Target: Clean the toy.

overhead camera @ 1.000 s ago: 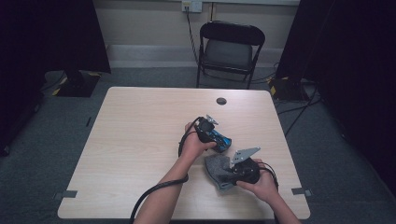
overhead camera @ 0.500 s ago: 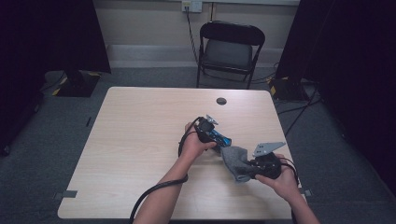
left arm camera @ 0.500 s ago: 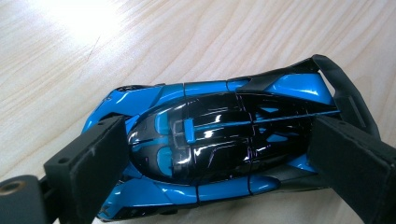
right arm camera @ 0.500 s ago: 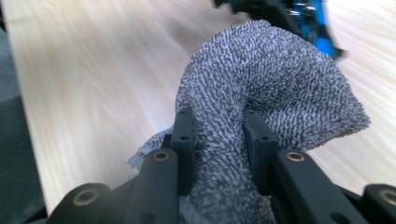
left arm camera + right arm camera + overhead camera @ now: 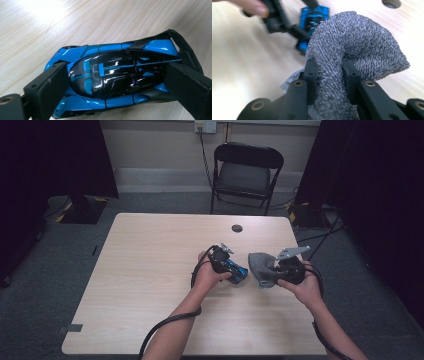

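Observation:
A blue and black toy car (image 5: 117, 80) lies on the wooden table, and my left gripper (image 5: 120, 82) is shut on it, one pad at its nose and one at its tail. From above, the car (image 5: 237, 271) sits just right of the left hand, with the left gripper (image 5: 231, 268) over it. My right gripper (image 5: 329, 77) is shut on a bunched grey cloth (image 5: 359, 47), whose folds rise above the jaws. In the high view the cloth (image 5: 261, 267) hangs off the right gripper (image 5: 274, 270), a short way right of the car and lifted off the table.
The light wooden table (image 5: 150, 265) has a round cable hole (image 5: 237, 228) near its far edge. A black folding chair (image 5: 245, 172) stands behind the table. Cables trail from both grippers over the table's near edge. Dark curtains hang on both sides.
The right gripper carried the grey cloth up and to the right, away from the near edge, to beside the car. The left hand and the car stayed in place.

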{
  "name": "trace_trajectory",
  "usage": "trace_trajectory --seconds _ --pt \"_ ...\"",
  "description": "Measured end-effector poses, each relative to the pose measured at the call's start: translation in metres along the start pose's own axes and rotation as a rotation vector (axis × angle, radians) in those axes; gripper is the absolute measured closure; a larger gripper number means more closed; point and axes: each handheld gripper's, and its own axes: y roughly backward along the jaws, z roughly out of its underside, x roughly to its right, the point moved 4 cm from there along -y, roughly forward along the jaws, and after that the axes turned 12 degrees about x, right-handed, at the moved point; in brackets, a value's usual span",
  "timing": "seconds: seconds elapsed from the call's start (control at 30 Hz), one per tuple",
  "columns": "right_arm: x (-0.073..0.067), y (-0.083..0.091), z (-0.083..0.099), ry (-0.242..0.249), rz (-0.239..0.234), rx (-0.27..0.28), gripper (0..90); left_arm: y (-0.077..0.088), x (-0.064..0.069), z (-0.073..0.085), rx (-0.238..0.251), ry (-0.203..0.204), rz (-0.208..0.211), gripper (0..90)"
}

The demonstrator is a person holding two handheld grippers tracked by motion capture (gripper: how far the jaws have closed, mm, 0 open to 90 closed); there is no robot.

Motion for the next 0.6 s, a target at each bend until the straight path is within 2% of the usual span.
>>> trace_trajectory --seconds 0.2,0.27,0.37,0.5,0.6 --pt "0.026 -0.03 -0.008 -0.009 0.056 -0.04 70.3 0.0 0.0 0.001 0.01 0.003 0.0 5.1" --pt "0.034 -0.041 -0.01 0.005 0.083 -0.072 70.1 0.0 0.0 0.001 0.005 0.001 0.0 5.0" --pt "0.044 -0.057 -0.014 0.005 0.101 -0.089 70.0 0.0 0.0 0.001 0.014 0.0 -0.001 5.0" --pt "0.048 -0.081 -0.019 0.017 0.106 -0.116 69.9 0.0 0.001 0.001 0.011 -0.001 -0.004 4.9" --pt "0.047 -0.099 -0.021 0.052 0.1 -0.134 69.5 0.0 0.0 0.001 0.014 0.0 -0.003 4.9"
